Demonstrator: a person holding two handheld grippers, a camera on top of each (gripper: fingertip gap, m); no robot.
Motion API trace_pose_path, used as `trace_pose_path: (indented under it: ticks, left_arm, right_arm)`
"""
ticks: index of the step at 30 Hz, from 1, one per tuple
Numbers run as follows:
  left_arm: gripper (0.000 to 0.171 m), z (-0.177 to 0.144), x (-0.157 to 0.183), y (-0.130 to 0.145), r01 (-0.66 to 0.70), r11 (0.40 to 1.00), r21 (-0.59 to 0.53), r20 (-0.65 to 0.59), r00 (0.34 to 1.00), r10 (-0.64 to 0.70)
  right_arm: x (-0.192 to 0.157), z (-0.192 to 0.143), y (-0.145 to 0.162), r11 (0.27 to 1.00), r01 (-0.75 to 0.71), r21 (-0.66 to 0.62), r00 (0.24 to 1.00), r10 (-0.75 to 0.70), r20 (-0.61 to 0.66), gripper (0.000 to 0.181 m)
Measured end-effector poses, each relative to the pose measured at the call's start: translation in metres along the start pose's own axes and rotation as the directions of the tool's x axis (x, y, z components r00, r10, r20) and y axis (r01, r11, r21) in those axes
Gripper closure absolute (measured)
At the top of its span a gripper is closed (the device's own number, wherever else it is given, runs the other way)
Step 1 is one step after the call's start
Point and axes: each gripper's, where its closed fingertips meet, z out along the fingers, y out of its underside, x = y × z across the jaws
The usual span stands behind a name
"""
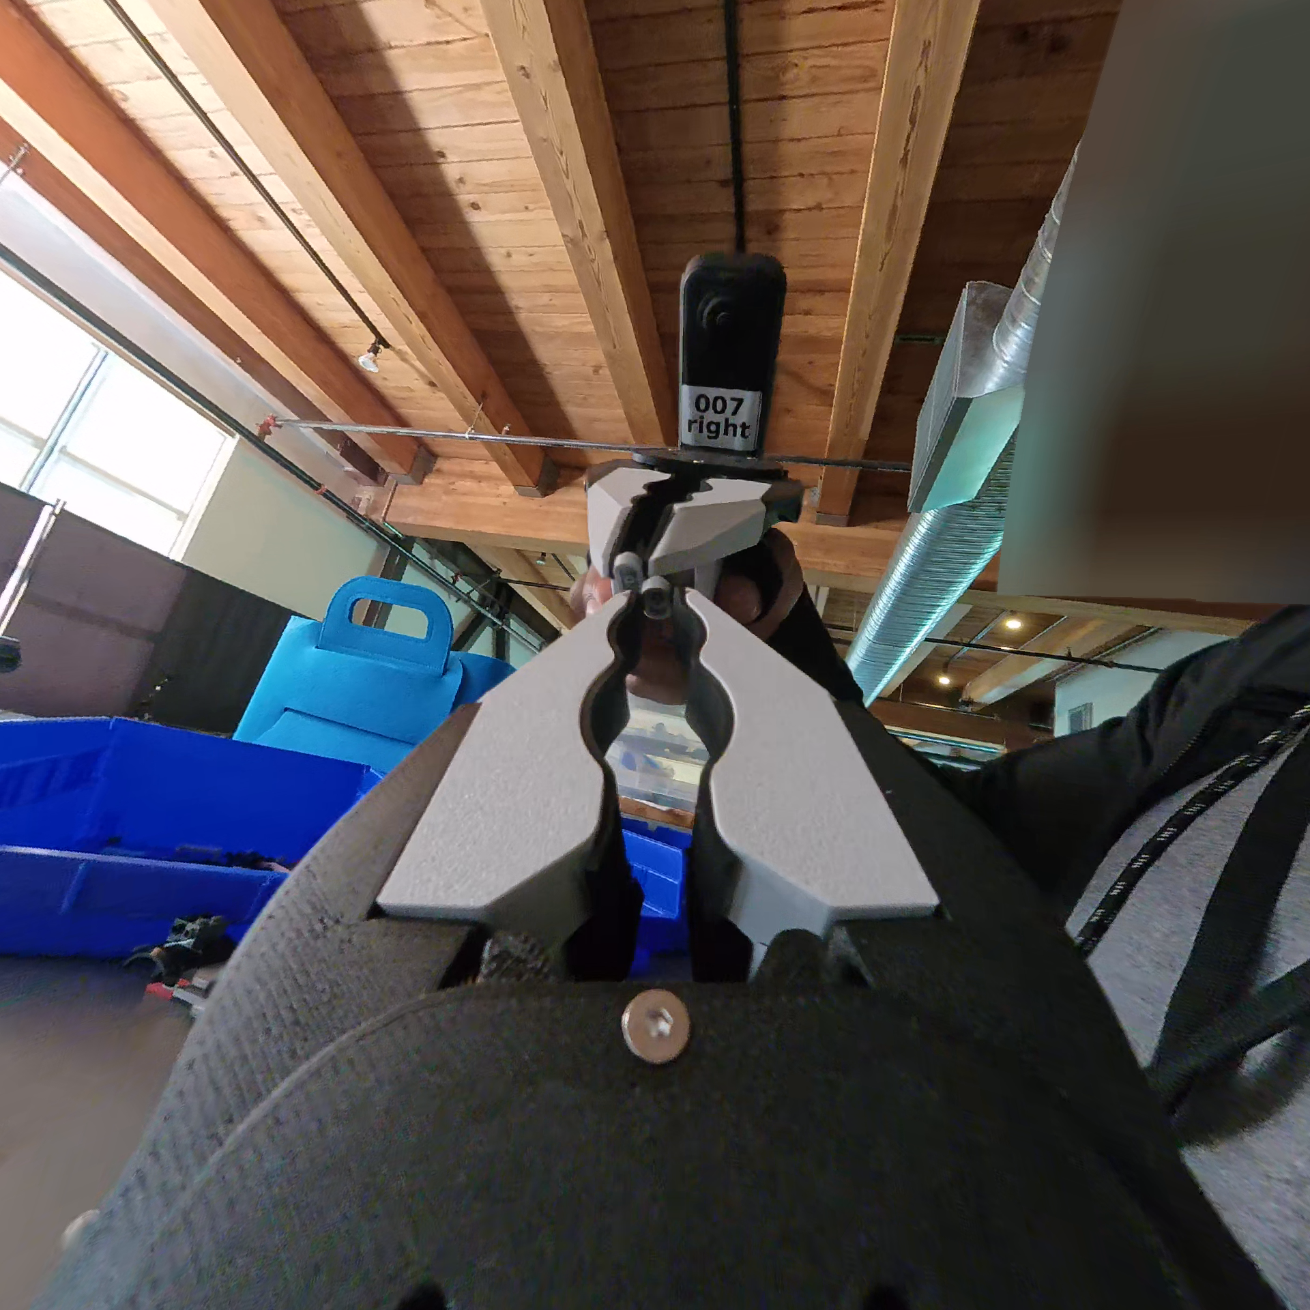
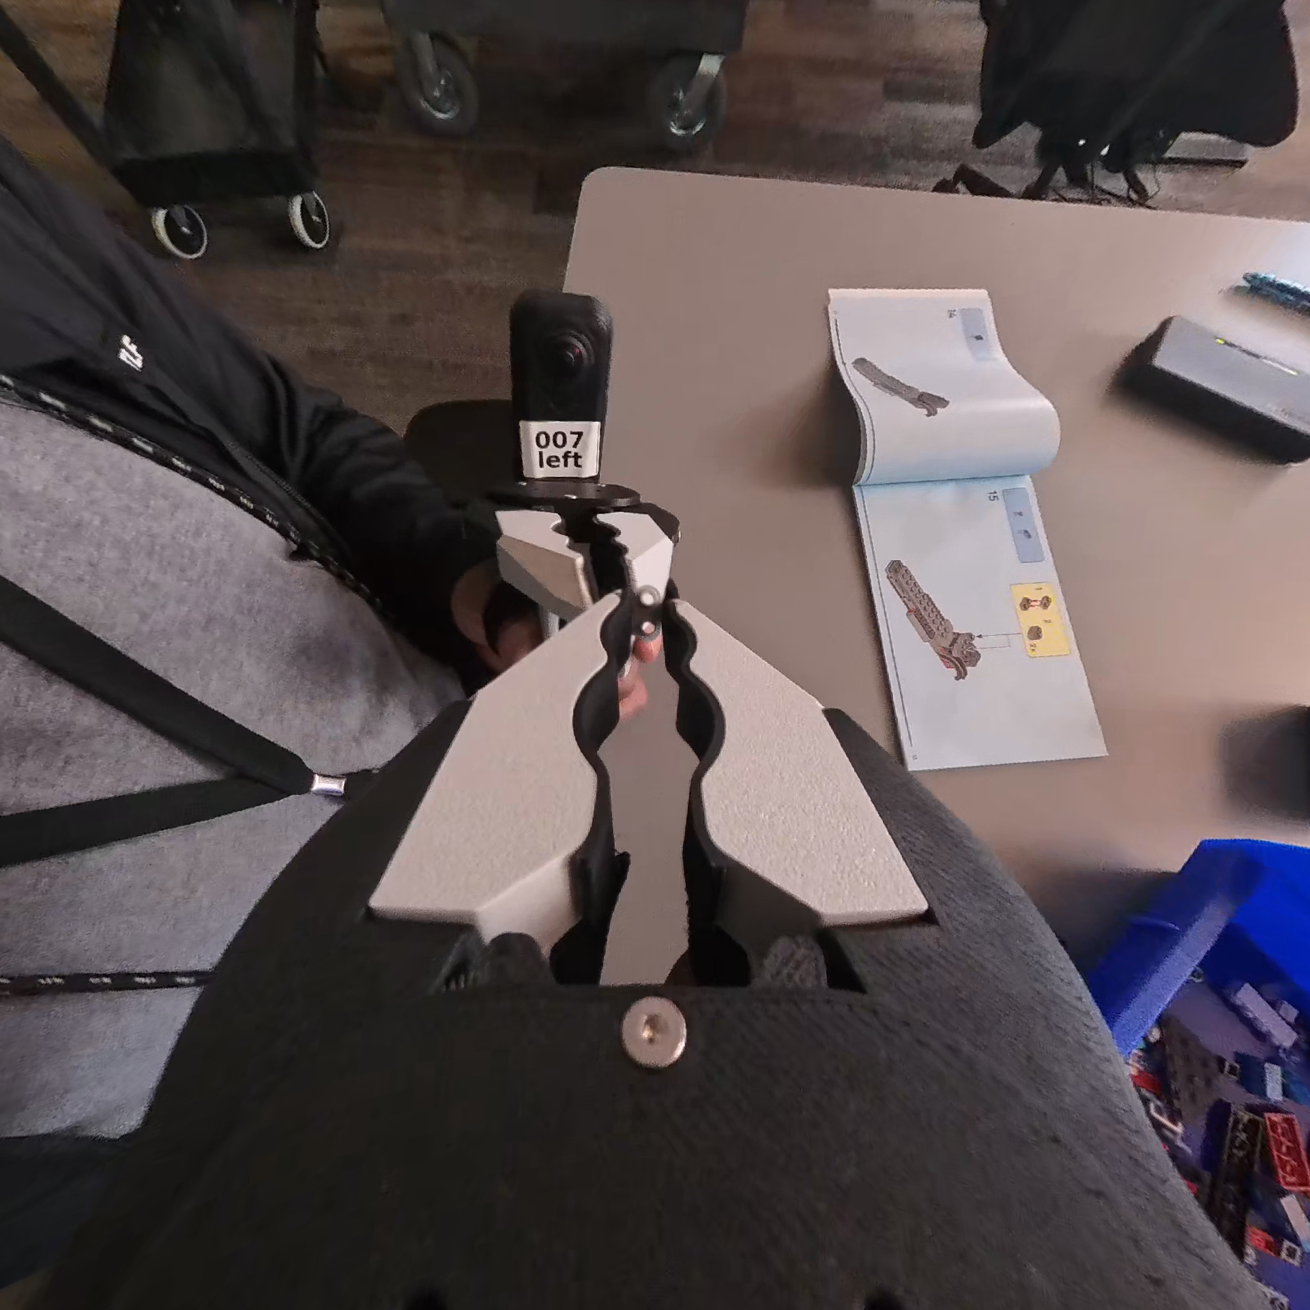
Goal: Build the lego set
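Note:
Both grippers are held up in the air, tip to tip. My left gripper [image 1: 656,608] is shut on a small light-grey lego piece [image 1: 656,597] at its fingertips. My right gripper [image 2: 646,615] is shut on a small light-grey lego piece [image 2: 648,609] with round holes. The right gripper [image 1: 631,570] faces me in the left wrist view, with a grey stub [image 1: 626,567] at its tips touching my piece. The left gripper [image 2: 618,583] meets my tips in the right wrist view. I cannot tell whether this is one piece or two joined ones.
An open instruction booklet [image 2: 957,567] lies on the grey table [image 2: 709,283], with a black device [image 2: 1219,390] beyond it. A blue bin of loose bricks [image 2: 1240,1063] is at the right. Blue bins [image 1: 142,815], a light-blue case [image 1: 383,673] and a small black lego assembly [image 1: 177,950] are at the left. The person's torso is close. Less than 4 cm separates the two grippers' tips. Left tips and right tips are each some 30 cm from the small black lego assembly [image 1: 177,950].

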Motion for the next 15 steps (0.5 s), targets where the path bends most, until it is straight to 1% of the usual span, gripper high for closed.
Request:
trace_pose_path:
  ticks: [7,15]
  left_arm:
    - [0.163,-0.0018,-0.0013,-0.0047,-0.014,1.000,0.020,0.013,1.000,0.014]
    - [0.163,-0.0021,-0.0013,-0.0062,-0.028,0.999,0.026,0.018,0.999,0.028]
  right_arm:
    - [-0.0075,-0.0006,-0.0061,1.000,-0.007,0.008,0.999,0.007,0.040,0.172]
    - [-0.0073,0.0030,-0.0043,1.000,-0.005,-0.010,0.999,0.005,0.037,0.172]
